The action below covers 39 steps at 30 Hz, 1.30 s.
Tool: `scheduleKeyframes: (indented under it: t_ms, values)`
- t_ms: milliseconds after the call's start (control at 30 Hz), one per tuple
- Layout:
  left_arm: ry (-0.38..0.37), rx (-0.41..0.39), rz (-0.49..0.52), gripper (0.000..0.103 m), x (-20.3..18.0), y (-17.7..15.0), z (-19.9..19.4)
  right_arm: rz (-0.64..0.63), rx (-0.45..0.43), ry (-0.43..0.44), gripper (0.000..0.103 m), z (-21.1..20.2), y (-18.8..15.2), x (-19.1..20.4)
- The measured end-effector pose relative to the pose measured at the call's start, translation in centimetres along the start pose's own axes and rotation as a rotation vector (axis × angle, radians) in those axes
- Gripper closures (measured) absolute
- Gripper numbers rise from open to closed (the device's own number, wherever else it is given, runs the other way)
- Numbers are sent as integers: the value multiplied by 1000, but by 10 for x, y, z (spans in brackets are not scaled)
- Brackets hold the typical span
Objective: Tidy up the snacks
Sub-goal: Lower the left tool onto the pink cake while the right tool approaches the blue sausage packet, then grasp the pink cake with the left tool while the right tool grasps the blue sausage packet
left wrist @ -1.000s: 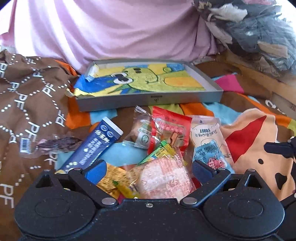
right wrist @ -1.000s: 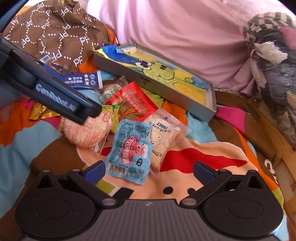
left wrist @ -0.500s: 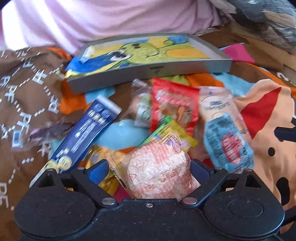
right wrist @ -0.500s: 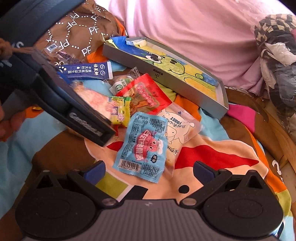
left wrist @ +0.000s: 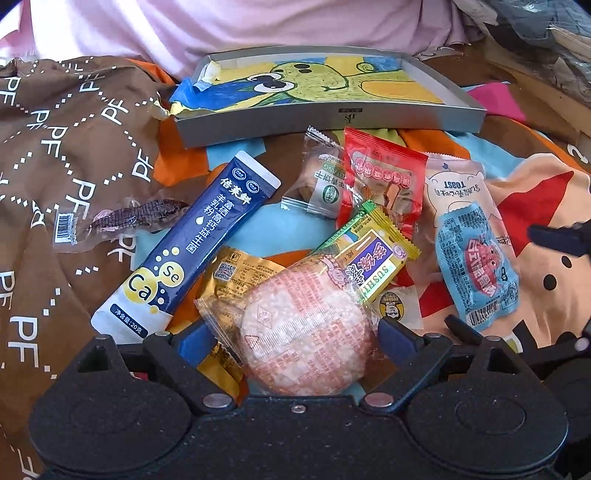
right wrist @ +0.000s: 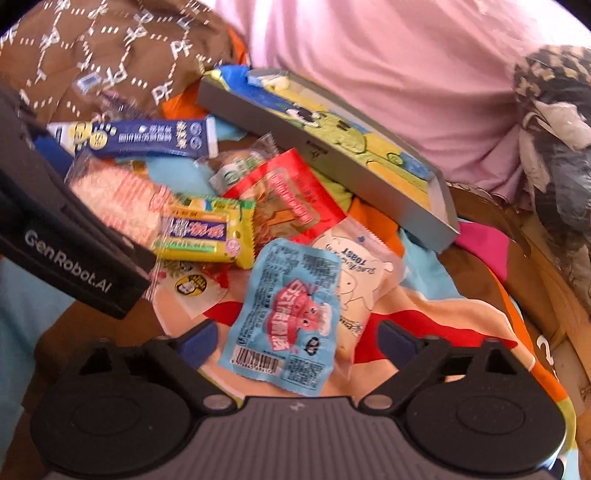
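- The left claw [left wrist: 295, 341] has its jaws spread to either side of a round pink rice cracker packet [left wrist: 301, 328]; the packet fills most of the gap, but whether the blue pads [left wrist: 397, 338] touch its wrapper cannot be told.
- A gold packet [left wrist: 240, 273] lies under the cracker's left edge, and a yellow-green sushi packet [left wrist: 373, 258] overlaps its far right corner.
- The right claw [right wrist: 295, 341] is released, its jaws wide apart, with the near end of a light blue packet [right wrist: 284, 317] lying between the fingertips, untouched.
- That blue packet rests partly on a pale toast packet [right wrist: 364, 269]; open blanket [right wrist: 454, 321] lies to the right of both.
- In the right wrist view, the left claw's black body crosses the left side and leaves little room there.
- A dark blue stick sachet [left wrist: 192, 240] lies diagonally just left of the left claw, with a clear wrapper holding something dark [left wrist: 125, 221] beside it on the brown patterned cloth [left wrist: 74, 147].
- Further out, a red packet [left wrist: 380, 184] and a small clear green-labelled packet [left wrist: 321, 181] crowd the middle.
- Beyond the pile sits a shallow grey tray [left wrist: 332, 122] lined with a cartoon drawing, no snacks in it, its near wall facing the snacks.
- Pink fabric [left wrist: 240, 26] rises behind the tray.
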<state>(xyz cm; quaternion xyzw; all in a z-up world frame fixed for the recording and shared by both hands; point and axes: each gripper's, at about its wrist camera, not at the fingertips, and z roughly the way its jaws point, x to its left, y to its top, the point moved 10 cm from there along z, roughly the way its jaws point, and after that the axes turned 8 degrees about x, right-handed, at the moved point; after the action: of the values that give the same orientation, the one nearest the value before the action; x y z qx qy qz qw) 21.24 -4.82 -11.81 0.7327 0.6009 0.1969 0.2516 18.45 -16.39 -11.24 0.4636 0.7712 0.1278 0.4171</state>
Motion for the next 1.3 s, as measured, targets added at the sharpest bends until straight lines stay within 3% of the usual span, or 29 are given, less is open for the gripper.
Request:
scheduleKeyframes:
  t_ms: [400,733,800,1000,1300]
  values:
    - [-8,-24,52,27,-8,-3,0,-3,-20,13,32,3,-5,7]
    - [3,-46,83,27,-10,-4,0,38,5,55,29,9,-5,3]
    - [0,-34,105,20,-13,-5,3,37,11,61,29,10,-6,4]
    - [-9,-20,118,17,-16,-7,6,37,14,77,32,11,-6,5]
    - [-29,-23,82,31,-14,-7,4,51,-11,85,38,7,-8,3]
